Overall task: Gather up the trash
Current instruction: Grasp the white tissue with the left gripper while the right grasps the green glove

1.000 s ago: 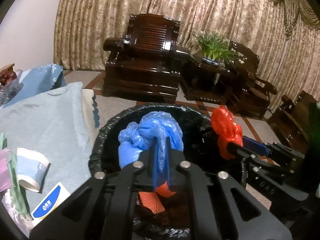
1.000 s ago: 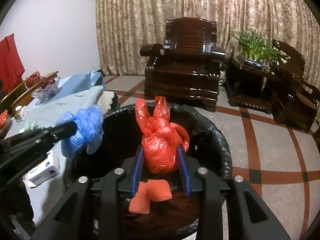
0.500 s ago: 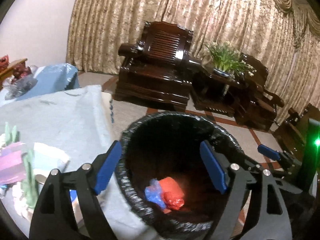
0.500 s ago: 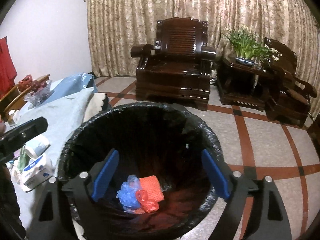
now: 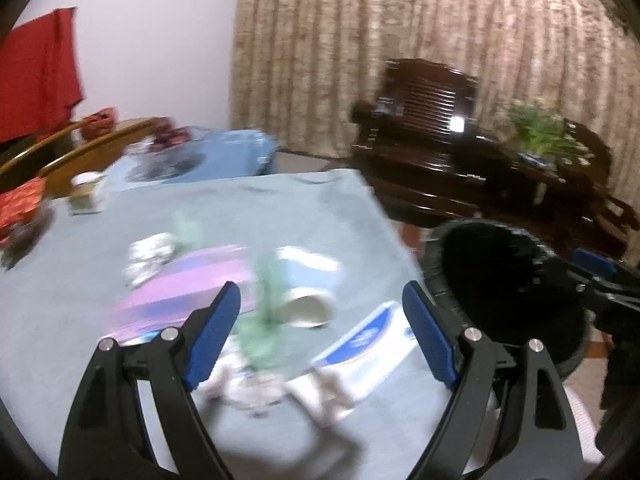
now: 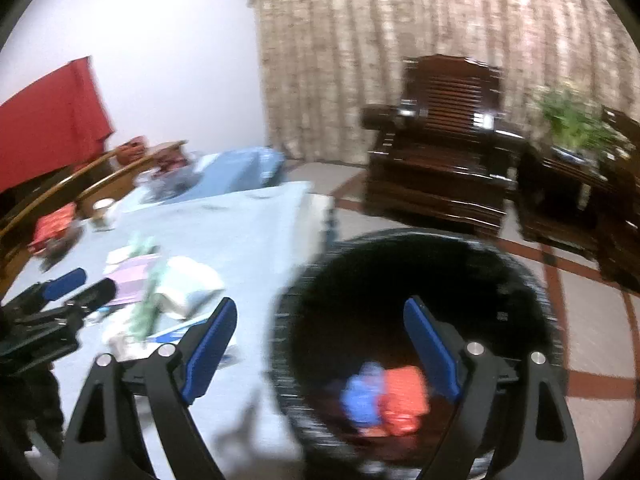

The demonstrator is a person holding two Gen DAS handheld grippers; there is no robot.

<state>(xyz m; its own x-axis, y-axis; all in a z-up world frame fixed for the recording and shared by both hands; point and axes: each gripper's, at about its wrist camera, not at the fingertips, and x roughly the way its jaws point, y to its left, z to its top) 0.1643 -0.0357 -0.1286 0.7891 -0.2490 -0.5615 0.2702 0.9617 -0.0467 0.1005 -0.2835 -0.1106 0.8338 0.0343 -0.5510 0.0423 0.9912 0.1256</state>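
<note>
My left gripper (image 5: pixel 322 332) is open and empty above the table's trash: a tipped paper cup (image 5: pixel 306 310), a blue-and-white box (image 5: pixel 370 344), a purple packet (image 5: pixel 180 292), crumpled wrappers (image 5: pixel 150 260). My right gripper (image 6: pixel 320 344) is open and empty over the rim of the black-lined trash bin (image 6: pixel 516 276). A blue bag (image 6: pixel 362 394) and a red bag (image 6: pixel 404 398) lie in the bin's bottom. The bin (image 5: pixel 516 280) also shows at the right of the left wrist view. Both views are motion-blurred.
The table has a pale blue cloth (image 5: pixel 248 208). At its far end stand a small jar (image 5: pixel 86 194), red packets (image 5: pixel 20 204) and curved wooden chair backs (image 5: pixel 92 146). Dark wooden armchairs (image 6: pixel 444 160) and a potted plant (image 6: pixel 572 124) stand before the curtains.
Both bags were let go and lie in the bin. Both grippers opened and have swung left, the left one from the bin to over the table.
</note>
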